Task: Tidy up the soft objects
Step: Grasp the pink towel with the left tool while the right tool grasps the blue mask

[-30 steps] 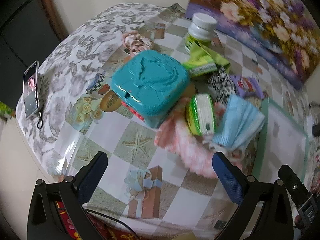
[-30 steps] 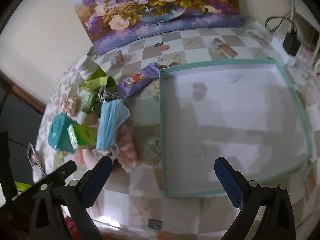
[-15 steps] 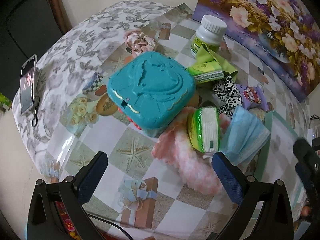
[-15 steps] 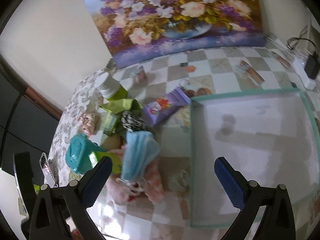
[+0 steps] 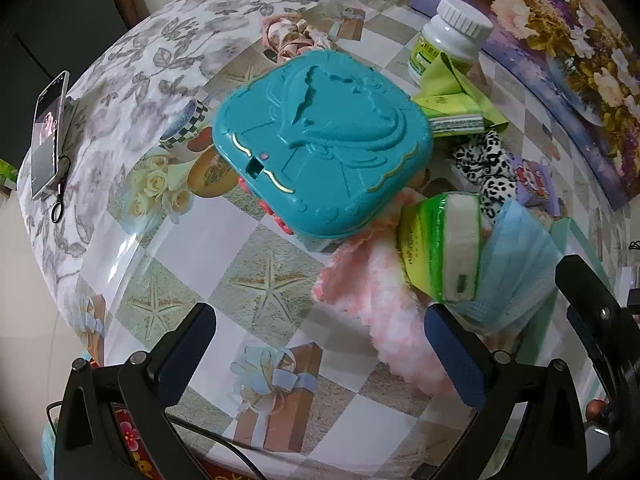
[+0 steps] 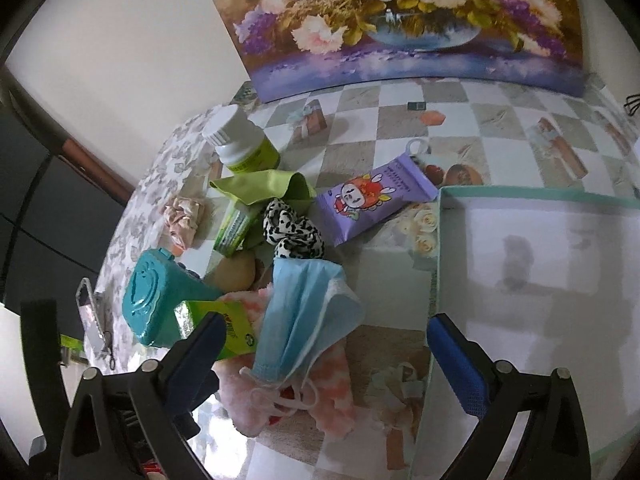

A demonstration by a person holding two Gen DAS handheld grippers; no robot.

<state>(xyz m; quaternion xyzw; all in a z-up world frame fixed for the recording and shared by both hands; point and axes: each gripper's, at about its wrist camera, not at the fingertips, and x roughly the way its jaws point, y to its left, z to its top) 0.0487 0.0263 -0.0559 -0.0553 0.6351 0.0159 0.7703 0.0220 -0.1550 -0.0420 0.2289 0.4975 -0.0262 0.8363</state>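
Observation:
A pile lies on the table: a blue face mask [image 6: 308, 312] [image 5: 516, 276] draped over a fluffy pink cloth [image 6: 328, 396] [image 5: 380, 308], a green tissue pack [image 5: 444, 244] [image 6: 224, 328], a black-and-white spotted scrunchie [image 6: 292, 232] [image 5: 486, 168], a pink scrunchie [image 5: 292, 36] [image 6: 184, 216] and a green cloth [image 6: 264, 186]. My right gripper [image 6: 320, 356] is open, its fingers either side of the mask. My left gripper [image 5: 316, 352] is open, low over the tablecloth in front of the pink cloth.
A teal plastic case [image 5: 320, 140] sits beside the pile. A white pill bottle [image 6: 240, 140], a purple snack packet [image 6: 372, 200] and a teal-rimmed white tray [image 6: 440, 240] are nearby. A phone [image 5: 48, 132] lies at the left table edge. A flower painting [image 6: 400, 20] leans on the wall.
Both grippers have moved closer to the pile. The right one swung left from over the tray until the blue mask sits between its open fingers.

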